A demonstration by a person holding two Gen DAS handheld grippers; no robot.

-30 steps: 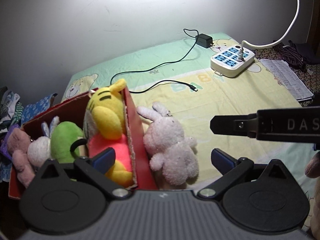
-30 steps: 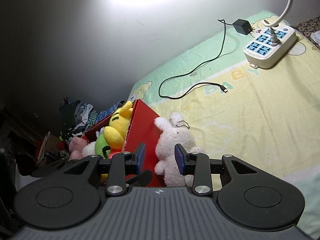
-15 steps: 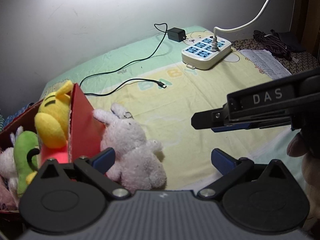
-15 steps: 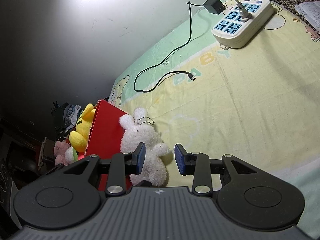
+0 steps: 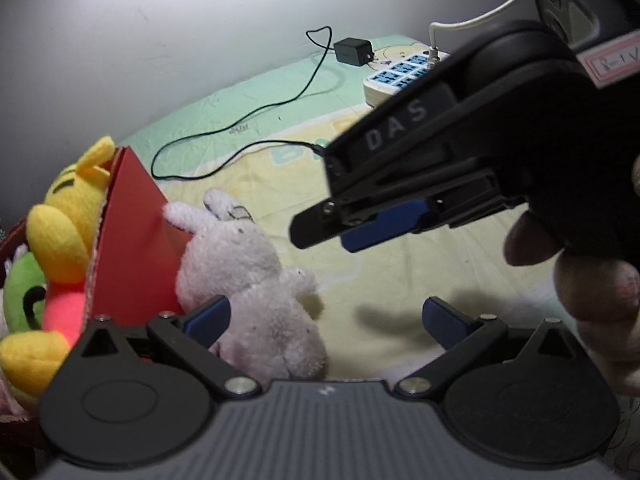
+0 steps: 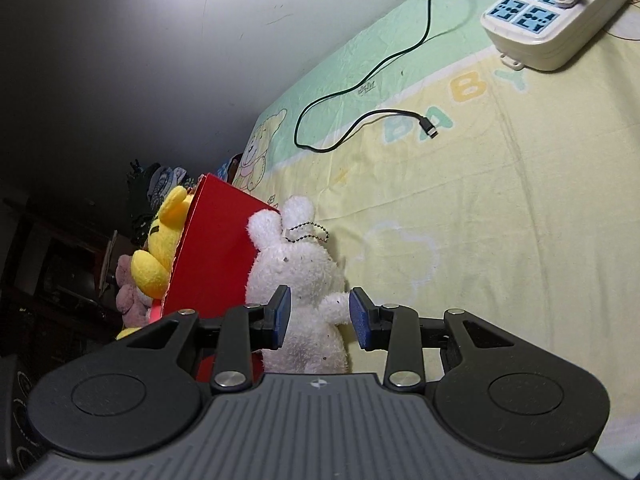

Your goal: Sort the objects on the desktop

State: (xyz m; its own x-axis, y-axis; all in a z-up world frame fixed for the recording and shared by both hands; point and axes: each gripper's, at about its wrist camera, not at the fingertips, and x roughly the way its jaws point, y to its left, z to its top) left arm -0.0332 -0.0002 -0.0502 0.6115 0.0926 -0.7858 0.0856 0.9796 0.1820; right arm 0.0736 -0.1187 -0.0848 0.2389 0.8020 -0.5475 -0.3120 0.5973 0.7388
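A white plush rabbit lies on the yellow sheet, leaning against the outside of a red box. The box holds a yellow plush, a green one and a pink one. My left gripper is open wide just right of the rabbit, its left pad over the rabbit's body. My right gripper hovers above the sheet, open by a narrow gap, and the rabbit's arm shows between its pads. Nothing is gripped.
A white power strip with a plugged white cord sits at the far right. A black charger and its loose cable cross the sheet behind the rabbit. A grey wall bounds the back. Dark clutter lies beyond the box.
The right gripper has come in lower and closer to the rabbit and now fills the left wrist view. The left gripper swung right, so the box slid toward the left edge. Jaw gaps are unchanged.
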